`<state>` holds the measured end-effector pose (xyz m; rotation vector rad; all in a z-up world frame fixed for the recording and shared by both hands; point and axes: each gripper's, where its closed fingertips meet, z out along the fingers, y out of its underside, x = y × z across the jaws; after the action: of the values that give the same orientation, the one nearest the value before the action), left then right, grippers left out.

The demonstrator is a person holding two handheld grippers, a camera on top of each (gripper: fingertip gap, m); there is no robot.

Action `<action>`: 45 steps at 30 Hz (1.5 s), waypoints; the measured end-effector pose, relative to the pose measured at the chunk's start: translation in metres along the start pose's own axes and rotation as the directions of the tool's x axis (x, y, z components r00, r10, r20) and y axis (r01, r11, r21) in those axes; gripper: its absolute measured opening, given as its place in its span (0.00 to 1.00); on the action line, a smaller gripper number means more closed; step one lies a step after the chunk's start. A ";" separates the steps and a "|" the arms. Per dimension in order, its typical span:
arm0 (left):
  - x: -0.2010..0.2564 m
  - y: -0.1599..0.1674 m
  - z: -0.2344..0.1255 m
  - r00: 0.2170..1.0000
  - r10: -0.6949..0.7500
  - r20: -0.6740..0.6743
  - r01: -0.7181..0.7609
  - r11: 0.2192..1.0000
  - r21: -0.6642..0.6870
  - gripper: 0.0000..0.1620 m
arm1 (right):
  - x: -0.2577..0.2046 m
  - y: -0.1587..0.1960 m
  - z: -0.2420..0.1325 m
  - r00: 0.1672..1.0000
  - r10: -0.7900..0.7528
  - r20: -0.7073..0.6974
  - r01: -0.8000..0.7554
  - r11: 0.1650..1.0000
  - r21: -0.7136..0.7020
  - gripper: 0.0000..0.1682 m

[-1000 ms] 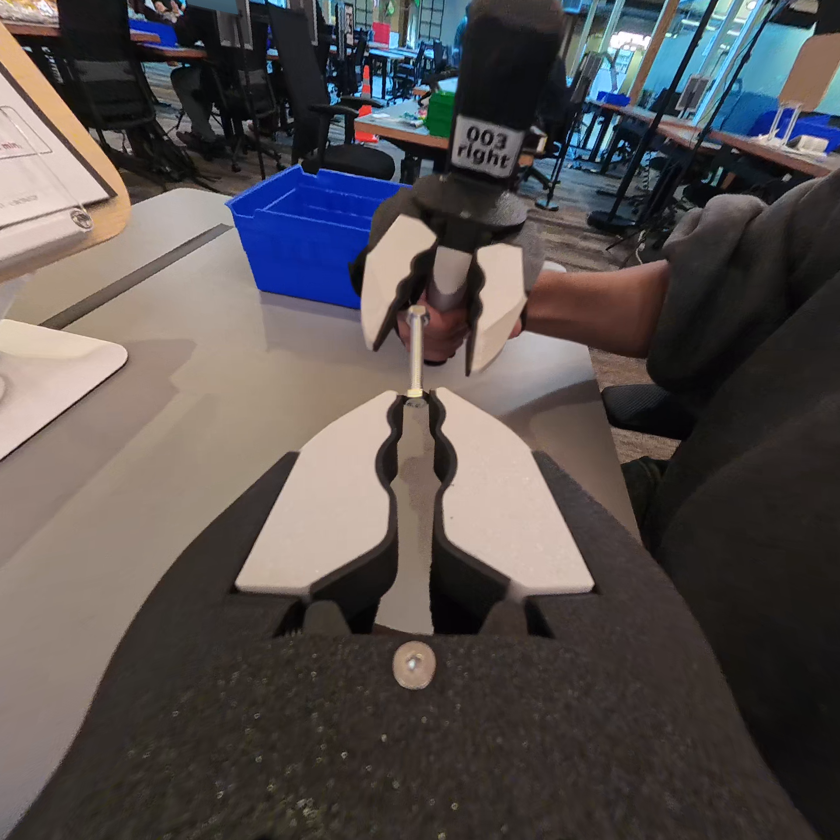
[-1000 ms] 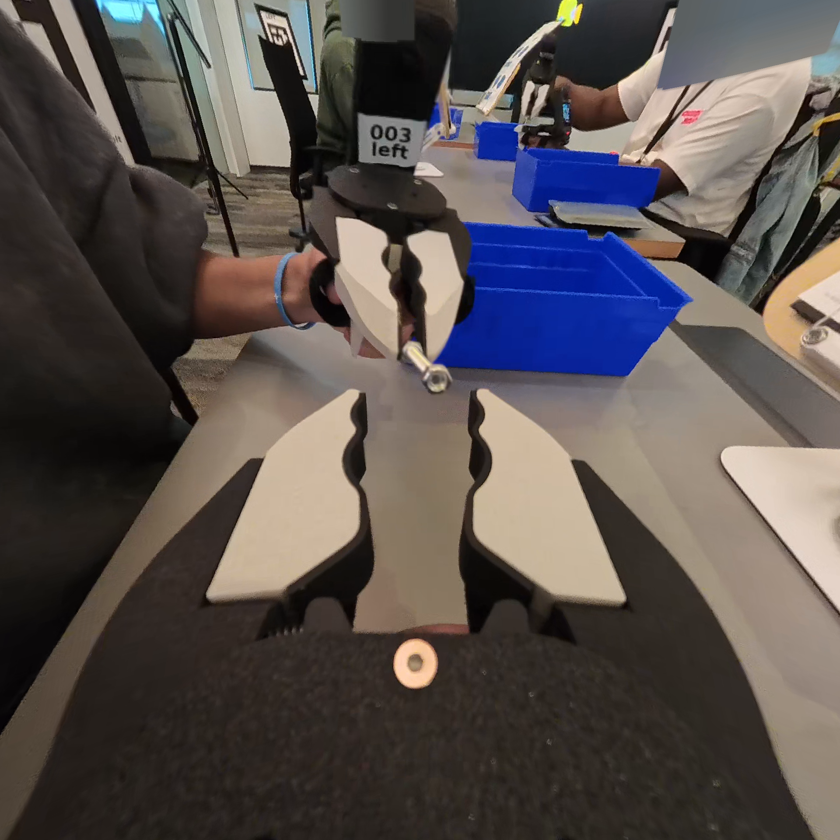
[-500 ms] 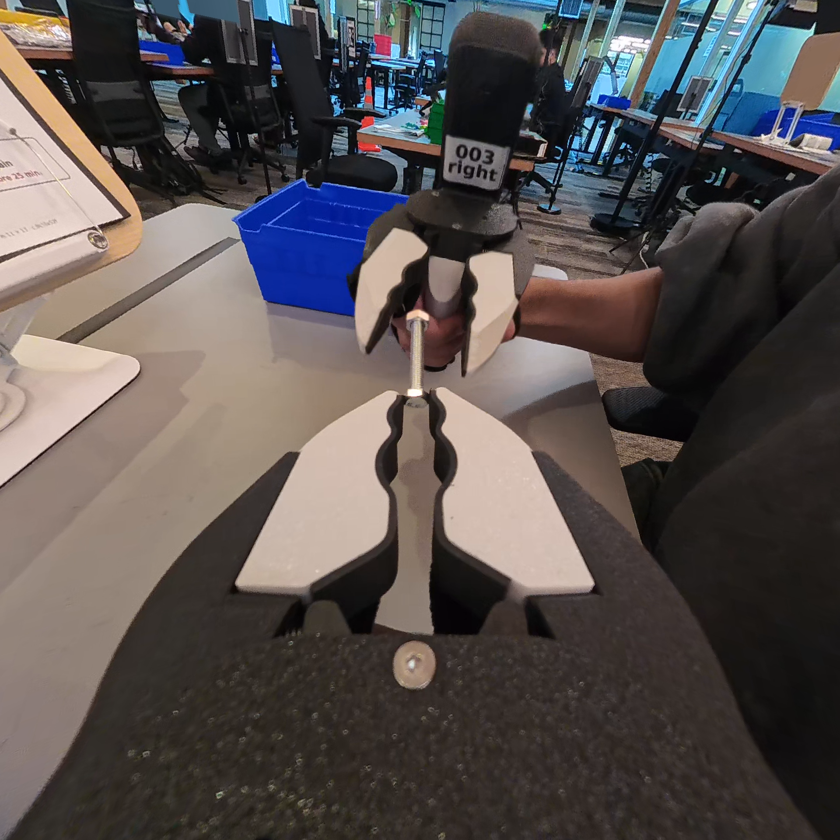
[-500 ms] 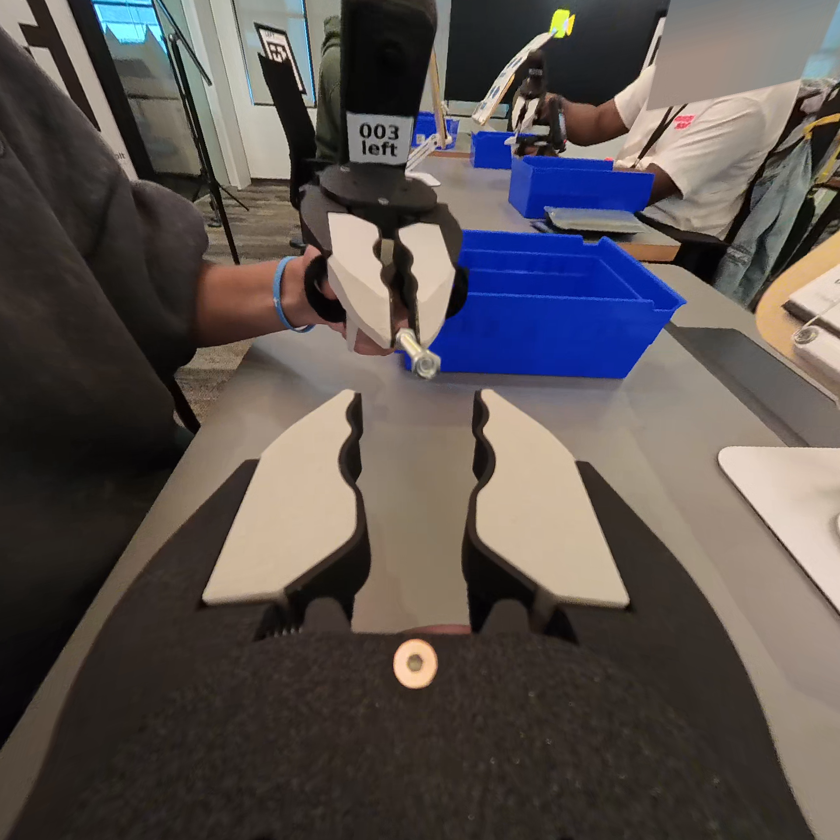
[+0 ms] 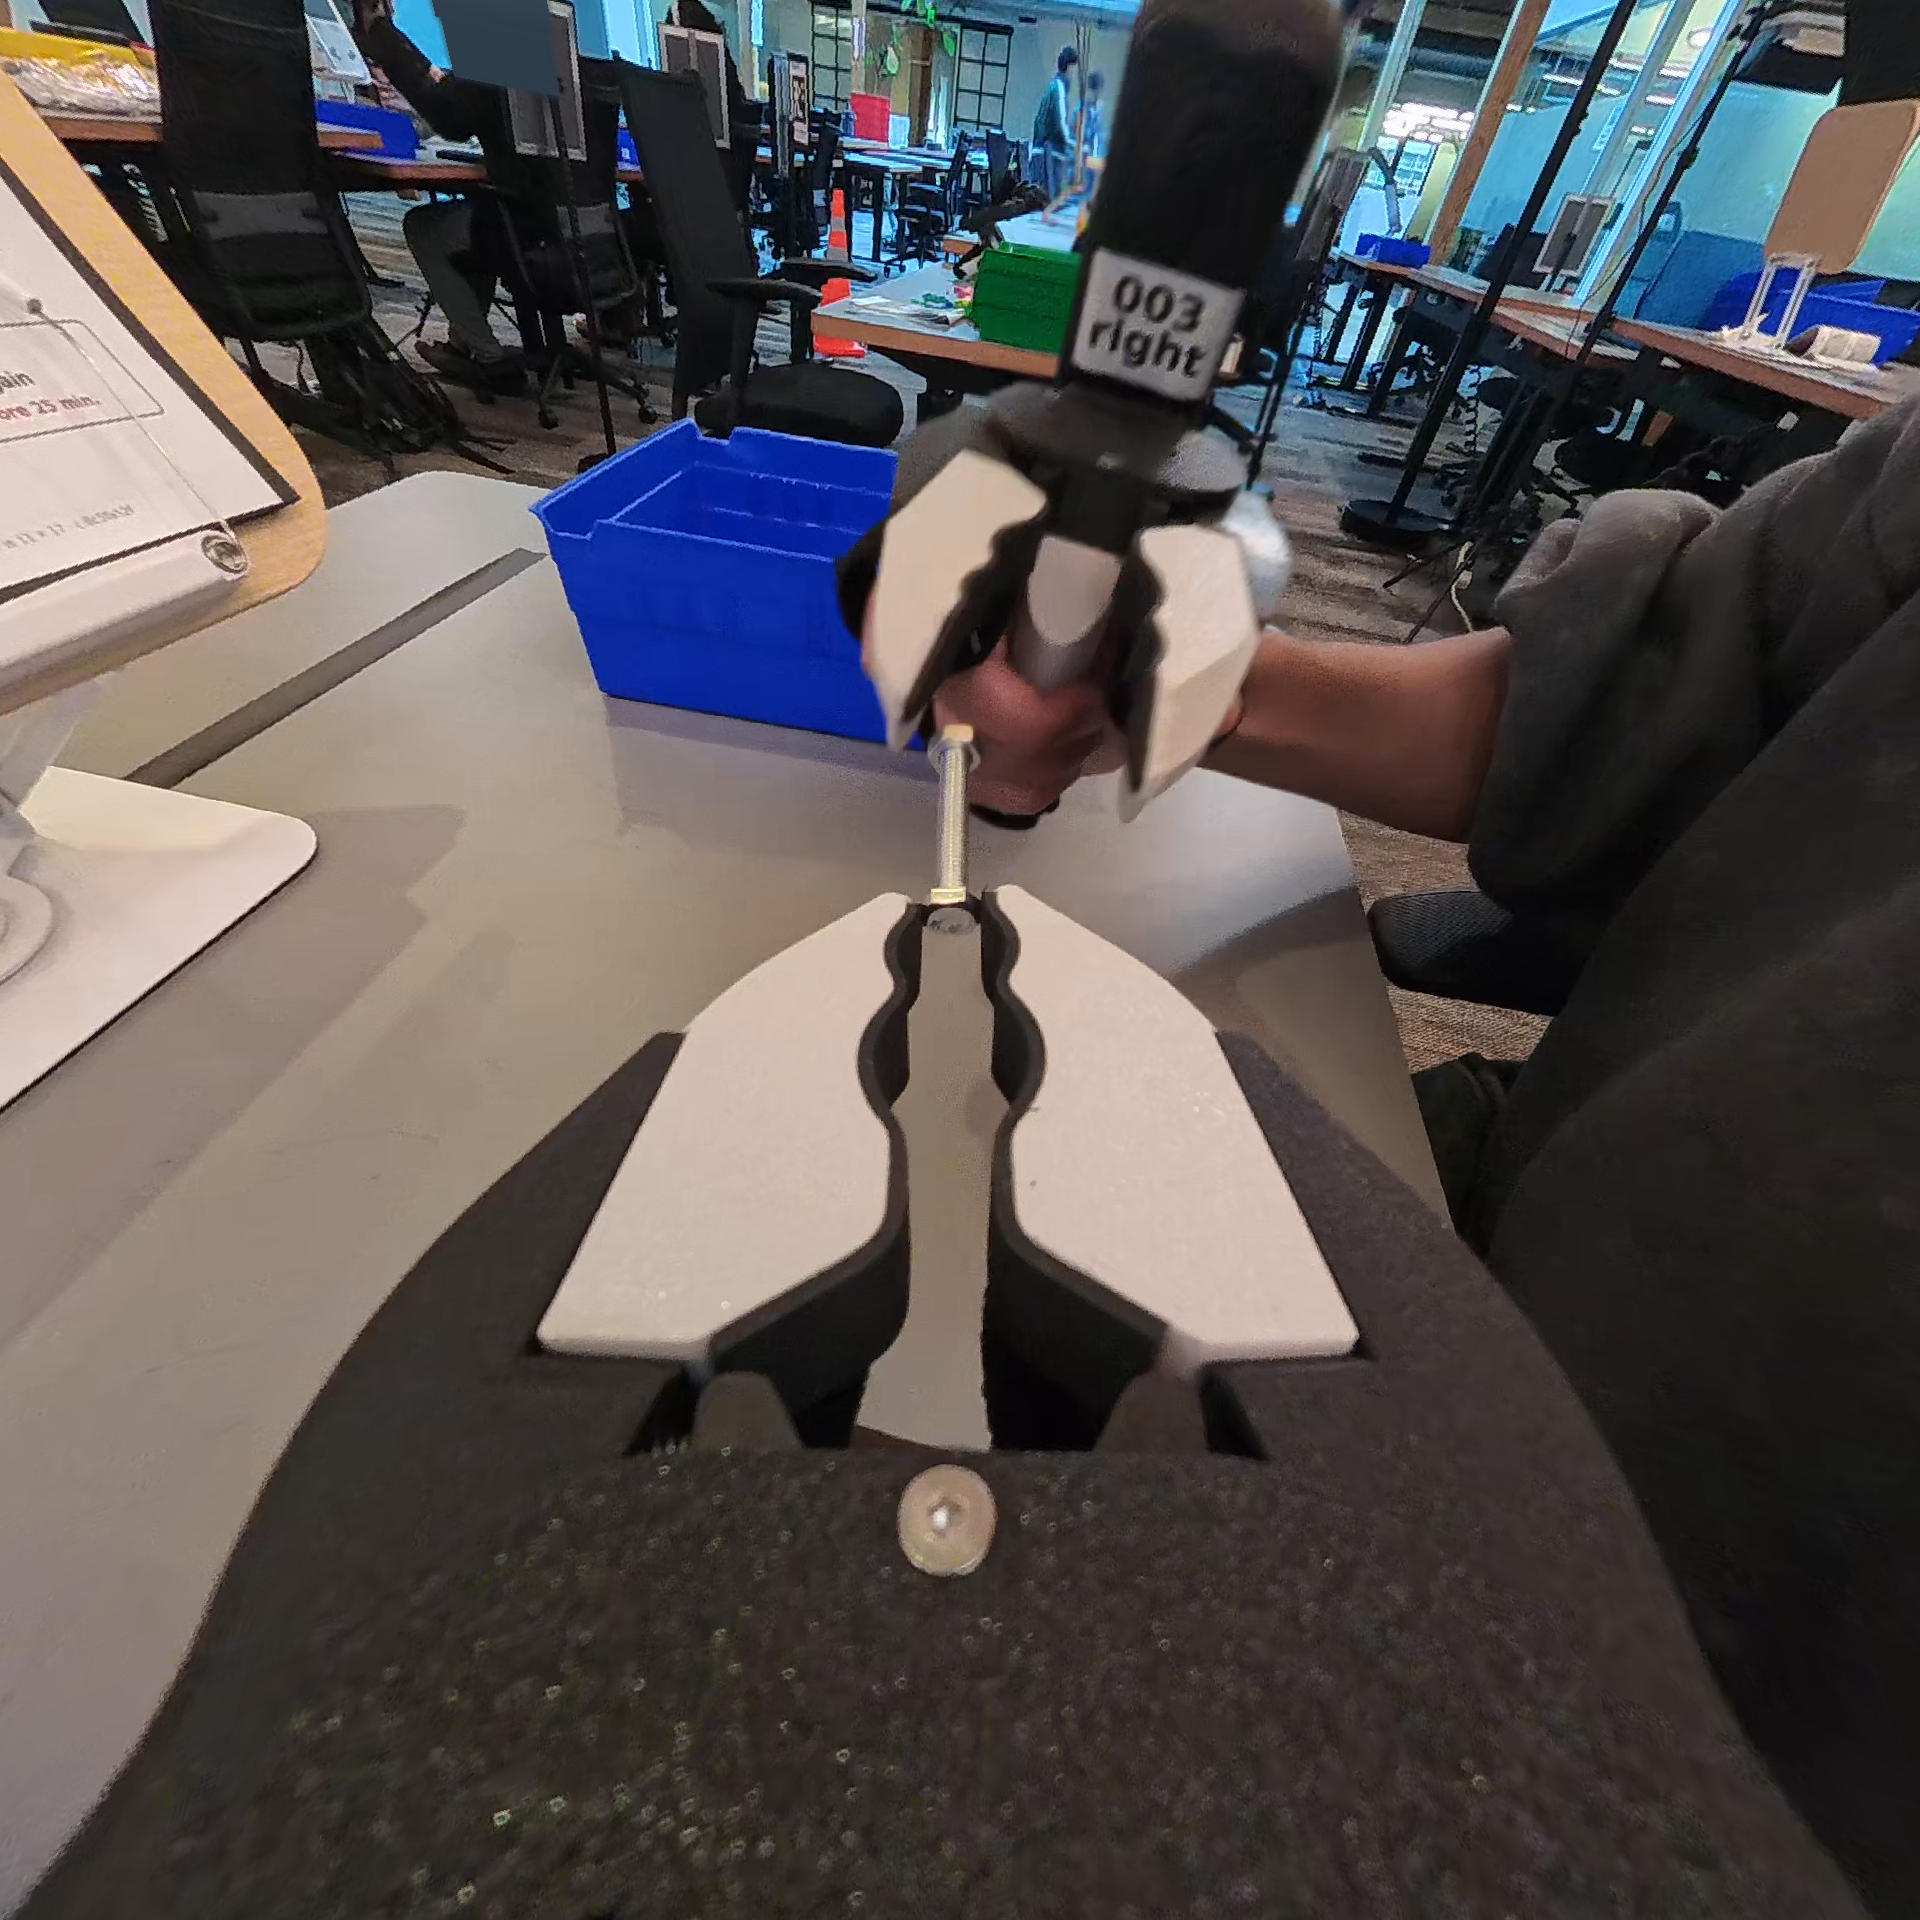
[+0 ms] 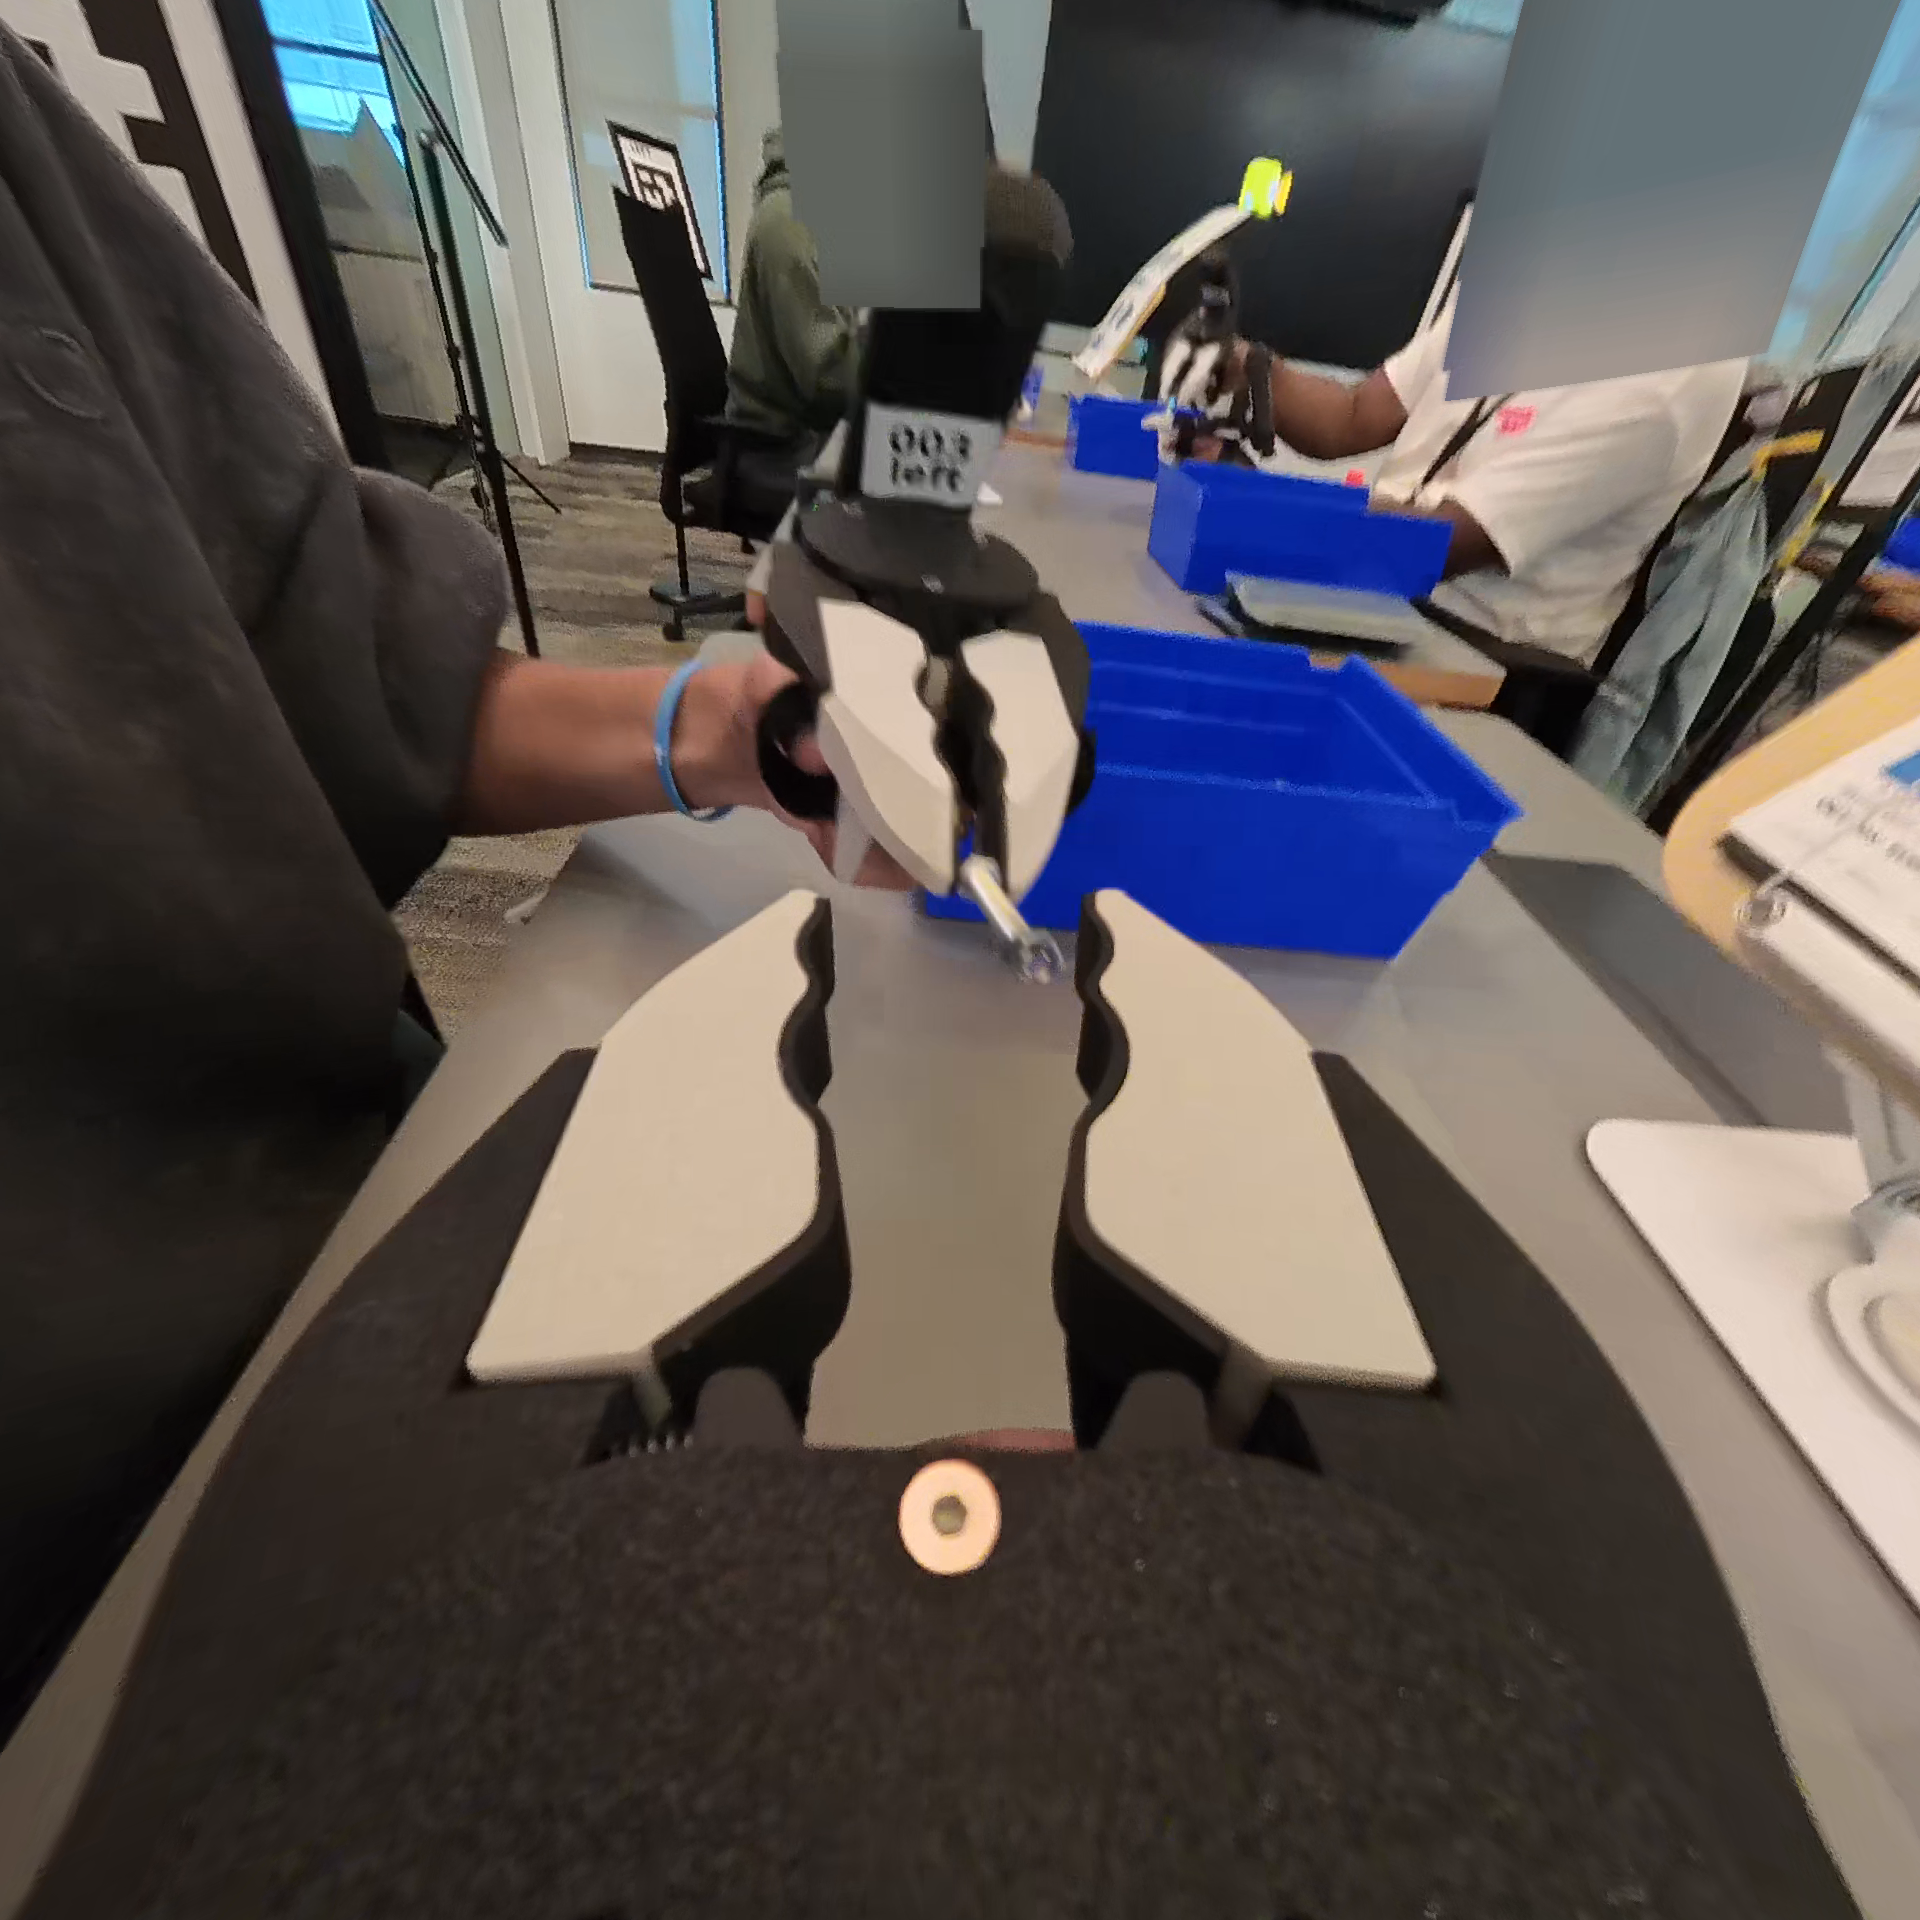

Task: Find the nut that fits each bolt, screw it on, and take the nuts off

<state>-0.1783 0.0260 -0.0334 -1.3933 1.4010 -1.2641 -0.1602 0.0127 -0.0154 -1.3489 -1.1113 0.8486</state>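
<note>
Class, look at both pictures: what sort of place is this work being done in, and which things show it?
Probably an open-plan office or lab: rows of long desks with black swivel office chairs, blue plastic parts bins on neighbouring grey tables, other people working.

The two grippers face each other above the desk (image 5: 436, 935) — the bolt (image 5: 951, 821) spans between them, one end at the left gripper (image 5: 951, 914) tips. The bin (image 5: 717, 582) sits behind the right gripper (image 5: 1023, 758), toward the desk's far edge — a stand base (image 5: 135, 894) lies by its left edge.
</note>
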 end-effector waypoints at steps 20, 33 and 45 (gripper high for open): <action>0.011 -0.019 -0.005 0.984 -0.113 -0.137 0.132 0.982 0.137 0.06 | -0.004 0.019 0.002 1.000 0.005 -0.026 -0.006 1.000 -0.025 0.27; 0.013 -0.020 -0.004 0.982 -0.118 -0.147 0.139 0.980 0.141 0.06 | -0.002 0.023 0.005 0.999 -0.010 -0.038 0.009 0.999 -0.035 0.27; 0.014 -0.021 -0.004 0.983 -0.113 -0.147 0.134 0.981 0.139 0.06 | -0.008 0.018 0.009 1.000 -0.010 -0.029 0.009 1.000 -0.018 0.26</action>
<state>-0.1789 0.0147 -0.0106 -1.3295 1.2980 -1.5395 -0.1692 0.0091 -0.0350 -1.3653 -1.1041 0.8115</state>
